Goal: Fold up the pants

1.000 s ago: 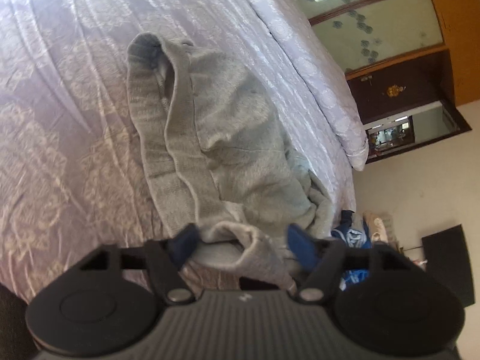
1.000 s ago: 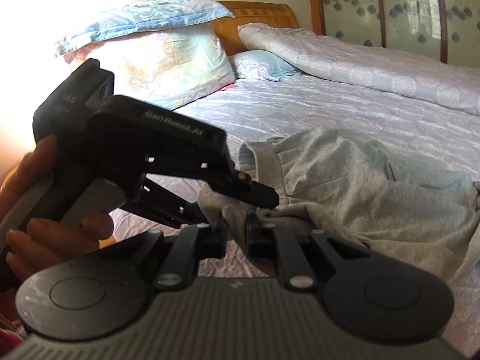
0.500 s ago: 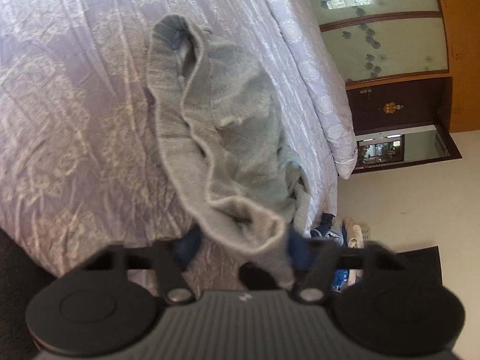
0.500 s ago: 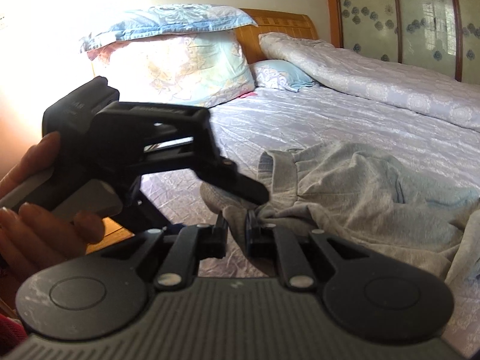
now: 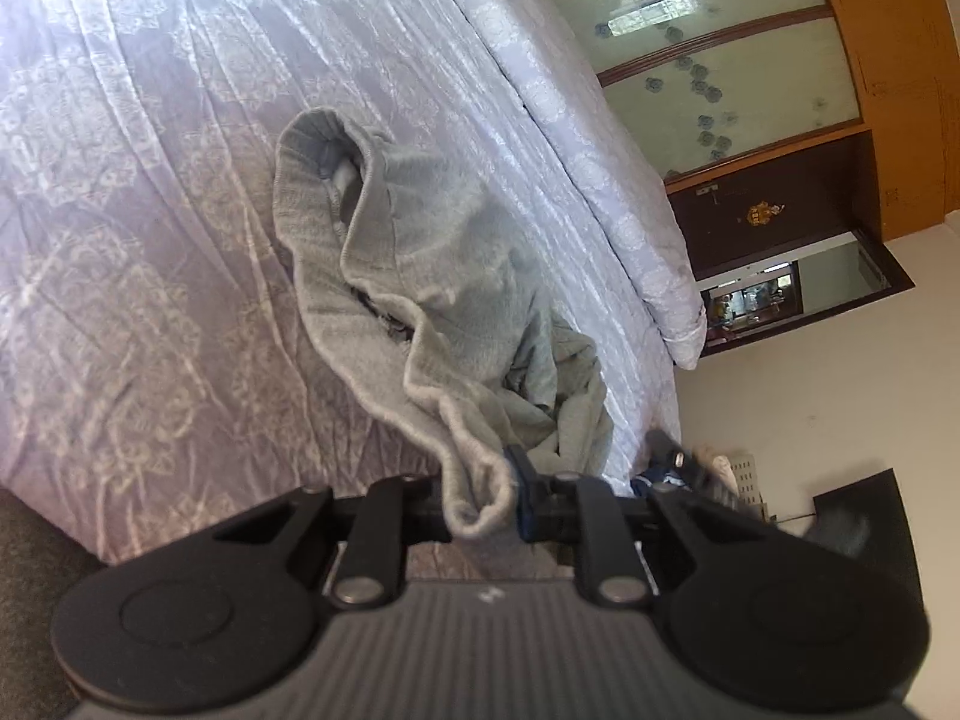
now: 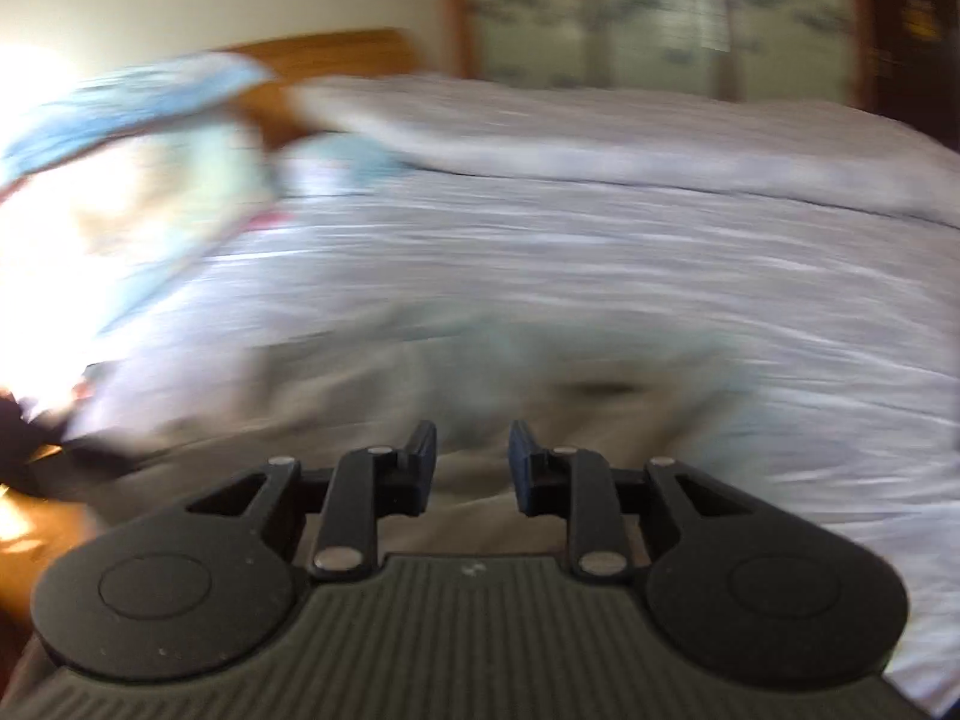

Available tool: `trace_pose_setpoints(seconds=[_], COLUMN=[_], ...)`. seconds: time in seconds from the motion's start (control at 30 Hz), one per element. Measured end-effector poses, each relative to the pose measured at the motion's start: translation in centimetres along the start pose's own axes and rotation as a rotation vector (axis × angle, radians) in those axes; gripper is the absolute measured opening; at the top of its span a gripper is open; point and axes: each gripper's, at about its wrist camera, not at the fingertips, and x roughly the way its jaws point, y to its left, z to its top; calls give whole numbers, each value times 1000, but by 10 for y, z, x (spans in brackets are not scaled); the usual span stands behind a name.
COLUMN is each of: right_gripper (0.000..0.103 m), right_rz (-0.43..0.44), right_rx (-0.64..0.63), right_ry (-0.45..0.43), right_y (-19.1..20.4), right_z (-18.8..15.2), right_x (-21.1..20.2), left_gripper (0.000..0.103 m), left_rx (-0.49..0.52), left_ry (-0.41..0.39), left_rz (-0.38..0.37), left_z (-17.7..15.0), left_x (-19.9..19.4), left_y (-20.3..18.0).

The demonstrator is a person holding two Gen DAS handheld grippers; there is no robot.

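- On the near edge of the bed, in the left wrist view, the left gripper (image 5: 487,495) has its jaws clenched on a bunched fold of the grey pants (image 5: 444,294); only this view shows that grip sharply.
- From the pinched fold the pants trail away across the lilac bedspread (image 5: 150,210), with the open waistband lying farthest from the jaws and a crumpled part spilling toward the bed's edge.
- Beyond the bed this view shows a rolled quilt (image 5: 576,138), wardrobe doors with frosted flowered panels (image 5: 714,78) and a dark doorway (image 5: 774,240), all sharp.
- The right wrist view is heavily blurred: the right gripper (image 6: 472,461) has its jaws apart with nothing between them, over a grey smear that is the pants (image 6: 480,372).
- Only that view shows the pillows (image 6: 138,138) and the wooden headboard (image 6: 360,51), both smeared.
- A second ago the left jaws stood wide on either side of the fold; they have just been closing and now pinch it, and the pants are stretched toward them instead of lying in a slack heap.
- Earlier the right jaws were nearly together at the cloth beside the left gripper and a hand; they have just been opening with nothing between them, and that gripper and hand are gone from the right view.
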Motion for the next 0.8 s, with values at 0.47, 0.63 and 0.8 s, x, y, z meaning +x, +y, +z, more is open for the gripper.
trace_pose_setpoints(seconds=[0.47,0.63,0.8], right_gripper=[29,10,10], right_rz=[-280,-257,-161], right_rx=[274,402,574], right_ry=[393,224,-64], right_y=[-95,-118,-140], right_z=[38,71,178], right_x=[161,140,89], left_gripper=[15,14,14], left_rx=[40,109,232], left_ry=[-17,-82,-223], left_rz=[-7,15,-3], left_z=[15,105,222], left_x=[-27,-25,-29], left_y=[-7,-51,-166])
